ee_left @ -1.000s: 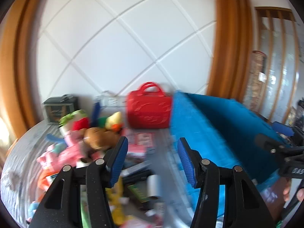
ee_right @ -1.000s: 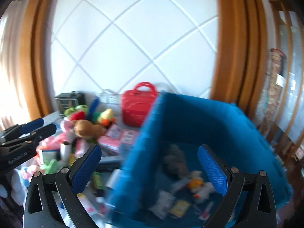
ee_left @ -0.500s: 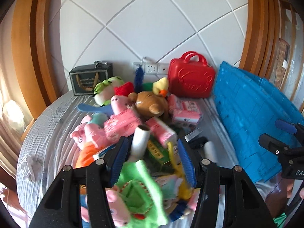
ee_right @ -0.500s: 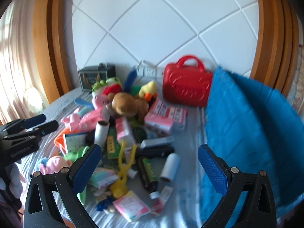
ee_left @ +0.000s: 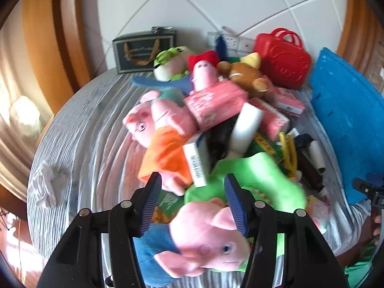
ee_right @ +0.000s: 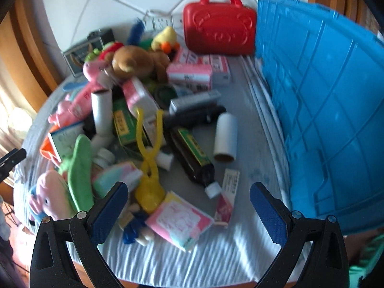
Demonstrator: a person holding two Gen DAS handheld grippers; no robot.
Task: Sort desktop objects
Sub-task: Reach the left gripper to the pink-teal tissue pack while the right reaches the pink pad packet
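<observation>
left gripper (ee_left: 193, 199): jaws apart, over a pink pig toy (ee_left: 204, 237) in a green outfit at the near edge of the pile | right gripper (ee_right: 188, 206): jaws wide apart, above a pink packet (ee_right: 178, 220) and yellow slingshot (ee_right: 150, 158) | blue bin (ee_right: 324, 110) stands right of the pile on the striped tablecloth (ee_right: 216, 259)

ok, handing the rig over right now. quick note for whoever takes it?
Left tool: open, low over the pink pig plush in green, nothing gripped.
Right tool: open, empty, above the yellow slingshot and pink packet.
Pile of plush toys, boxes, bottles and cardboard tubes sits mid-table; red case at the back; blue crate on the right.
Done: can't tell from here, the crate's inside isn't visible.
Left: most of the pile. The pig plush looks like the next pick.
</observation>
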